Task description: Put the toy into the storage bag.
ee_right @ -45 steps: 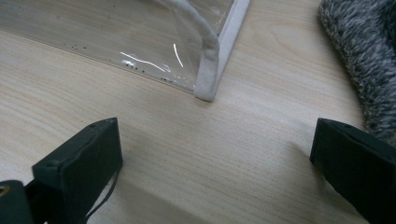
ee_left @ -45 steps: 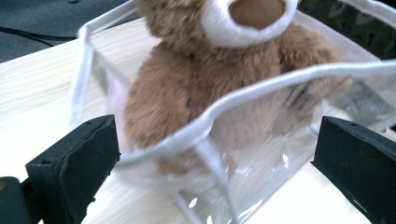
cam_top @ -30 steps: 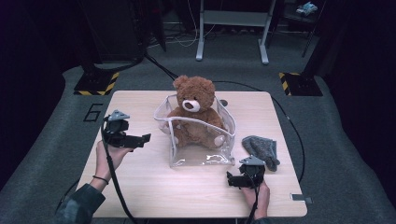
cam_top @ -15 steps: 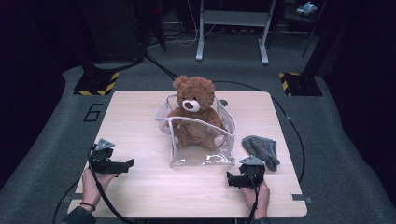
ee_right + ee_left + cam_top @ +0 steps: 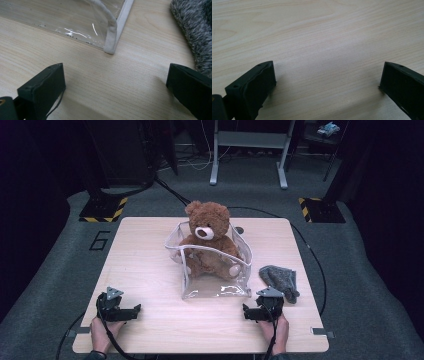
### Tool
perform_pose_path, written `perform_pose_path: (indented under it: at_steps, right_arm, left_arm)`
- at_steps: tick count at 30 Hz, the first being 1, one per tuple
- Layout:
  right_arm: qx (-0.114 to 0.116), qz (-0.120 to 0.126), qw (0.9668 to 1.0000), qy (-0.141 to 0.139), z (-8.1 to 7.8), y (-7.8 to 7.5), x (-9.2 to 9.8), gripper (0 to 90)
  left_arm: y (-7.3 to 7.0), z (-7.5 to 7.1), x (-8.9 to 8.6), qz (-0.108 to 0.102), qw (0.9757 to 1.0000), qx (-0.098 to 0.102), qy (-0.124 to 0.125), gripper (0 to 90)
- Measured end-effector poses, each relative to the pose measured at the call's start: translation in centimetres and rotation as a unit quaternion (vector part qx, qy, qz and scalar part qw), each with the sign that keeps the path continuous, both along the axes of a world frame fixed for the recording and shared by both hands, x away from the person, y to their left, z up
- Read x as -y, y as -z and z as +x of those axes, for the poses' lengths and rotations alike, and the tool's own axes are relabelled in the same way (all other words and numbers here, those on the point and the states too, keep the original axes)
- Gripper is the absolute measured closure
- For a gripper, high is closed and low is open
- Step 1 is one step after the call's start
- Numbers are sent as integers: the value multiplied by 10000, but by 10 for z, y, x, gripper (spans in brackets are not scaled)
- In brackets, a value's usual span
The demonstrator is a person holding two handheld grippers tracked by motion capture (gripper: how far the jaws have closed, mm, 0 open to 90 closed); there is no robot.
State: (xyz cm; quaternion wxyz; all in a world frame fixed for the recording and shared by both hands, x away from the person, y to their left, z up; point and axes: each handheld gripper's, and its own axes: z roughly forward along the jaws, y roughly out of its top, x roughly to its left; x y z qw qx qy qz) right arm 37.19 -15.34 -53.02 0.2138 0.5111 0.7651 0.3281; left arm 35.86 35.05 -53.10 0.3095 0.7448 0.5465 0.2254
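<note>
1. From the high view I saw the bear (image 5: pixel 209 237) sitting upright inside the clear bag (image 5: pixel 215 270), which stood open near the middle of the table (image 5: pixel 145 265). The bear's head rose above the bag's rim. A grey glove (image 5: pixel 280 281) lay flat just right of the bag, apart from it. My left gripper (image 5: pixel 135 310) rested low on the near left part of the table, well apart from the bag, with a hand (image 5: pixel 102 334) behind it. My right gripper (image 5: pixel 246 312) sat at the near right, just in front of the bag's near right corner, with the glove close beside it and the other hand (image 5: pixel 276 330) behind.

2. In the left gripper view I found the left gripper (image 5: pixel 327 80) with its jaws spread wide, nothing between them. Bare wood of the table (image 5: pixel 319 37) lay under and ahead of them.

3. In the right gripper view the right gripper (image 5: pixel 115 80) also had its jaws wide apart and held nothing. Ahead of them stood the bag (image 5: pixel 62 17), its white-trimmed corner touching the table (image 5: pixel 105 82), near the jaws but apart from them. The glove (image 5: pixel 195 30) lay at the upper right, just beyond the right-hand jaw; I could not tell whether it touched it.
</note>
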Motion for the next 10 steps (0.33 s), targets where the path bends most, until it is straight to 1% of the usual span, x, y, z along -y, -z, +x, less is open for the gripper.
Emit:
perform_pose_path:
  at_steps: [1, 2, 10]
  right_arm:
    - [-8, -2, 10000, 8, 0, 0, 0, 15]
    - [-2, -1, 10000, 4, 0, 0, 0, 15]
    - [22, 10, 10000, 6, 0, 0, 0, 20]
  left_arm:
    - [1, 0, 0, -8, 10000, 62, 1, 0]
    - [2, 0, -1, -64, 9999, 99, -11, 0]
    - [2, -1, -1, -65, 9999, 97, -18, 0]
